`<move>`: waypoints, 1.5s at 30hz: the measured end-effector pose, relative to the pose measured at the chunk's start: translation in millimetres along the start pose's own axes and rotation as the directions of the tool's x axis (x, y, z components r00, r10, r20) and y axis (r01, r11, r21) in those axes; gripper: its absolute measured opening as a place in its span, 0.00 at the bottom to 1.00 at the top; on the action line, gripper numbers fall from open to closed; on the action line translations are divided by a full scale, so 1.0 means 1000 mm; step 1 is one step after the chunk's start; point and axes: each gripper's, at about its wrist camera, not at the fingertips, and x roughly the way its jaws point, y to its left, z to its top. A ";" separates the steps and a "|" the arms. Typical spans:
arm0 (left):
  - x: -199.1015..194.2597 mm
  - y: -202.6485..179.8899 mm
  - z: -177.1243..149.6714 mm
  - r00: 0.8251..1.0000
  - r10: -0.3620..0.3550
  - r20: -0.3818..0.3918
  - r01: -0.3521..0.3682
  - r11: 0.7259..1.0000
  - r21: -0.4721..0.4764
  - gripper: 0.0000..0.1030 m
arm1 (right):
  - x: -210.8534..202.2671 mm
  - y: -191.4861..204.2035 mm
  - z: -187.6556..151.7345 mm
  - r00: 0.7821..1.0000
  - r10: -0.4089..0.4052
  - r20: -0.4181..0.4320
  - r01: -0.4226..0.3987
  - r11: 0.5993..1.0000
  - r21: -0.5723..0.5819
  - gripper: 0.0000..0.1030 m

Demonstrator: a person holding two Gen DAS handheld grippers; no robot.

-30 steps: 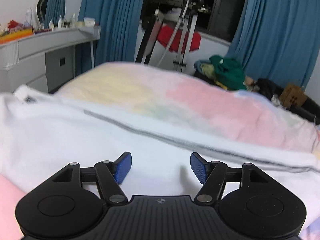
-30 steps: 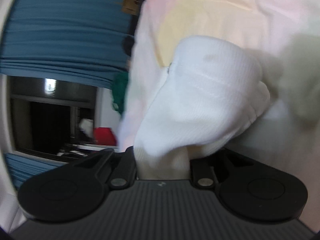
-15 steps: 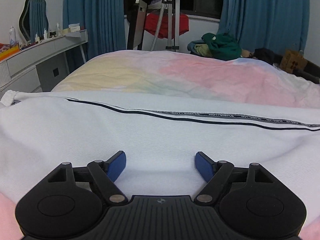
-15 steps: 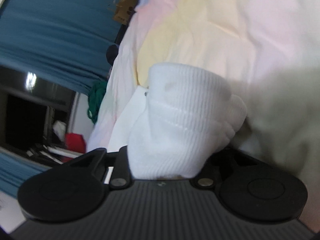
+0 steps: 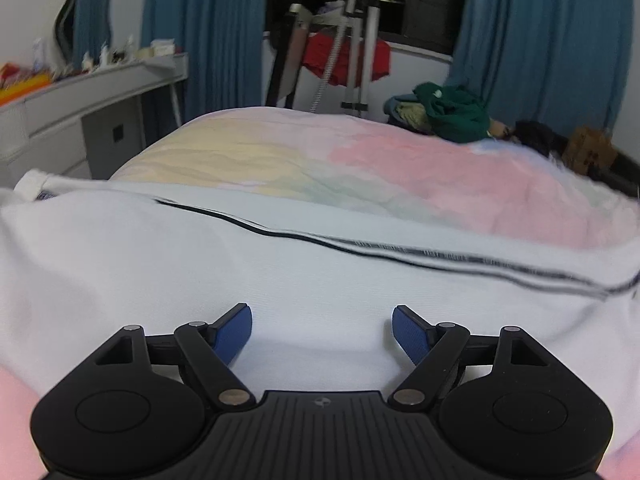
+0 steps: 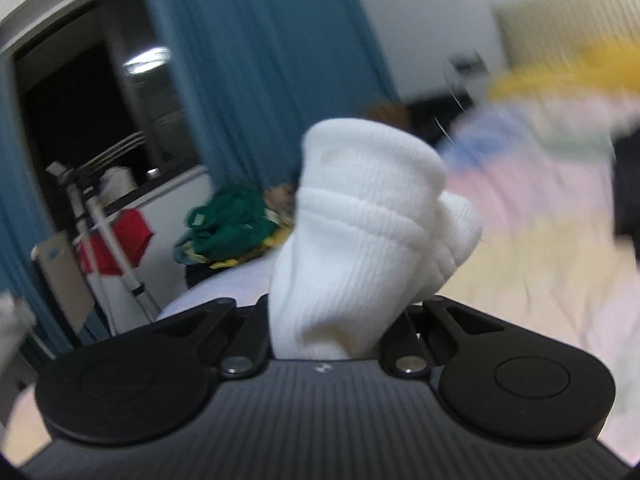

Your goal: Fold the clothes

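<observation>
— Listing left view first: left claw (image 5: 322, 330), blue pads (image 5: 234, 334) spread wide apart, nothing between them, poised low over white garment (image 5: 200, 264).

— Position of garment?

— Spread flat across near part of bed (image 5: 440, 172), pastel cover in pink, yellow and pale green. Dark stripe with small lettering (image 5: 360, 246) running left to right across the cloth. Ribbed white end (image 5: 30, 186) at far left edge.

— Right side?

— Right claw (image 6: 328, 316), clamped on bunched ribbed white fabric (image 6: 368, 216); fingertips hidden beneath it. Fabric lifted, standing up in front of camera, bed cover blurred behind at right. Same garment or separate piece: cannot tell.

— Background items?

— Blue curtains (image 5: 204, 32) flanking dark window. Metal drying rack (image 5: 352, 40) carrying red cloth (image 5: 344, 60). Green clothes pile (image 5: 452, 114) beyond far edge of bed. Grey tabletop (image 5: 100, 80) at left, bottles and small items on top, mirror (image 5: 84, 34) above. Cardboard box (image 5: 588, 150) at far right.
</observation>
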 end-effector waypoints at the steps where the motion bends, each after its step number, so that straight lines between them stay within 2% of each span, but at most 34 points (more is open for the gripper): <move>1: -0.005 0.003 0.003 1.000 0.001 0.006 -0.001 1.000 -0.020 0.77 | -0.007 0.019 0.001 0.999 0.024 0.021 -0.023 0.999 -0.043 0.12; 4: -0.018 0.018 0.013 0.999 0.019 0.036 -0.016 0.997 -0.079 0.77 | -0.031 0.075 -0.004 0.991 0.116 0.066 -0.104 0.981 -0.164 0.12; 7: -0.030 0.036 0.023 0.998 0.020 0.054 -0.011 0.987 -0.162 0.77 | -0.052 0.130 -0.030 0.972 0.223 0.072 -0.193 0.936 -0.293 0.12; 10: -0.043 0.054 0.031 0.996 0.018 0.083 0.001 0.973 -0.231 0.77 | -0.069 0.175 -0.075 0.950 0.313 0.016 -0.281 0.871 -0.403 0.12; 12: -0.049 0.064 0.035 0.995 0.020 0.095 0.005 0.966 -0.259 0.77 | -0.073 0.199 -0.112 0.935 0.348 -0.065 -0.339 0.823 -0.455 0.12; 14: -0.051 0.073 0.037 0.995 0.024 0.096 0.004 0.959 -0.282 0.77 | -0.071 0.216 -0.159 0.920 0.340 -0.194 -0.391 0.767 -0.509 0.12; 16: -0.050 0.078 0.039 0.997 0.019 0.078 0.005 0.954 -0.301 0.77 | -0.064 0.227 -0.208 0.897 0.296 -0.328 -0.437 0.707 -0.556 0.12; 19: -0.049 0.084 0.038 0.998 0.010 0.065 0.012 0.943 -0.332 0.77 | -0.067 0.222 -0.240 0.897 0.258 -0.359 -0.432 0.686 -0.585 0.12; 23: -0.052 0.088 0.042 0.996 -0.007 0.088 0.039 0.932 -0.361 0.77 | -0.069 0.225 -0.222 0.895 0.291 -0.339 -0.439 0.713 -0.546 0.12; 25: -0.056 0.089 0.045 0.994 -0.010 0.106 0.048 0.928 -0.369 0.77 | -0.078 0.230 -0.215 0.878 0.334 -0.344 -0.474 0.709 -0.522 0.12; 27: -0.060 0.091 0.046 0.992 -0.014 0.122 0.058 0.931 -0.361 0.77 | -0.086 0.240 -0.223 0.846 0.365 -0.389 -0.528 0.675 -0.516 0.13; 29: -0.062 0.091 0.046 0.991 -0.018 0.136 0.065 0.935 -0.348 0.77 | -0.090 0.252 -0.240 0.838 0.350 -0.419 -0.540 0.649 -0.537 0.15; 32: -0.063 0.093 0.046 0.990 -0.031 0.140 0.077 0.939 -0.336 0.77 | -0.087 0.252 -0.240 0.830 0.348 -0.436 -0.546 0.667 -0.506 0.18; 33: -0.064 0.092 0.046 0.988 -0.046 0.144 0.092 0.938 -0.334 0.77 | -0.087 0.252 -0.235 0.820 0.350 -0.452 -0.557 0.668 -0.493 0.24; 34: -0.065 0.092 0.046 0.987 -0.061 0.149 0.108 0.937 -0.331 0.77 | -0.088 0.253 -0.229 0.801 0.353 -0.483 -0.580 0.658 -0.481 0.27; 36: -0.066 0.091 0.046 0.983 -0.091 0.159 0.139 0.935 -0.326 0.77 | -0.089 0.254 -0.217 0.755 0.357 -0.551 -0.629 0.631 -0.454 0.45; 38: -0.068 0.090 0.047 0.978 -0.120 0.168 0.170 0.932 -0.321 0.77 | -0.099 0.252 -0.204 0.720 0.366 -0.590 -0.664 0.611 -0.431 0.51; 40: -0.071 0.081 0.045 0.976 -0.134 0.171 0.178 0.945 -0.276 0.77 | -0.108 0.241 -0.189 0.666 0.385 -0.639 -0.707 0.597 -0.378 0.59; 41: -0.072 0.076 0.044 0.975 -0.142 0.172 0.183 0.950 -0.252 0.77 | -0.114 0.233 -0.180 0.650 0.391 -0.652 -0.718 0.599 -0.356 0.63; 43: -0.074 0.066 0.042 0.972 -0.158 0.174 0.193 0.960 -0.202 0.77 | -0.125 0.219 -0.164 0.624 0.402 -0.670 -0.730 0.606 -0.316 0.63; 45: -0.076 0.056 0.038 0.969 -0.178 0.169 0.205 0.965 -0.160 0.77 | -0.131 0.201 -0.149 0.617 0.420 -0.666 -0.727 0.628 -0.278 0.63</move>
